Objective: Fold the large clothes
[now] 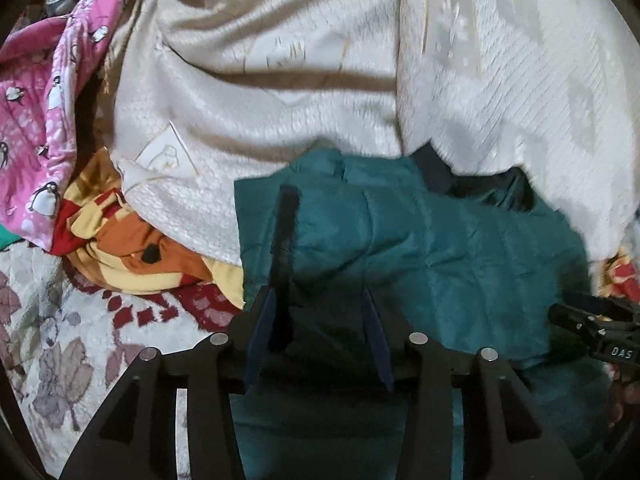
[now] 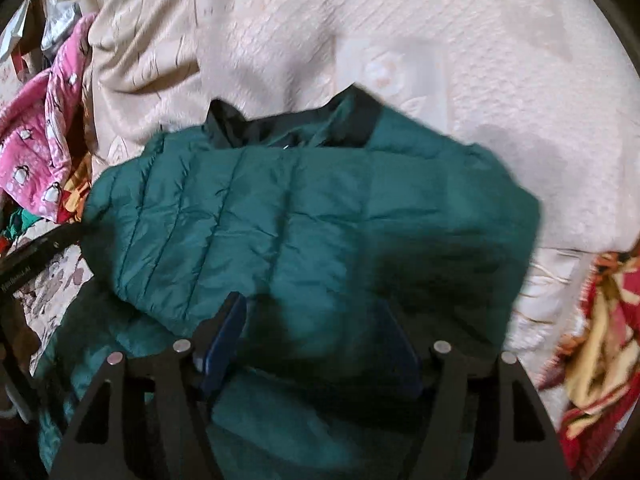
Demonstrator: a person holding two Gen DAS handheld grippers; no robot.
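Observation:
A teal quilted jacket point(image 1: 440, 240) lies folded on the bed, its dark collar point(image 2: 360, 120) at the far side. My left gripper point(image 1: 320, 320) hovers over the jacket's left edge, jaws apart. A black strip of the jacket point(image 1: 285, 264) runs up beside the left finger, and no pad presses on it. My right gripper point(image 2: 316, 332) stands open and wide over the near part of the jacket point(image 2: 280, 208), with only fabric below it. The right gripper's tip point(image 1: 592, 320) shows at the right edge of the left wrist view. The left gripper's tip point(image 2: 44, 248) shows at the left edge of the right wrist view.
A cream quilted blanket point(image 2: 440, 40) lies heaped behind and under the jacket. Pink penguin-print fabric point(image 1: 36, 120) and an orange, red and yellow cloth point(image 1: 132, 248) are piled at the left. A floral bedspread point(image 1: 60, 340) shows at near left, and a red and yellow blanket point(image 2: 600, 340) at the right.

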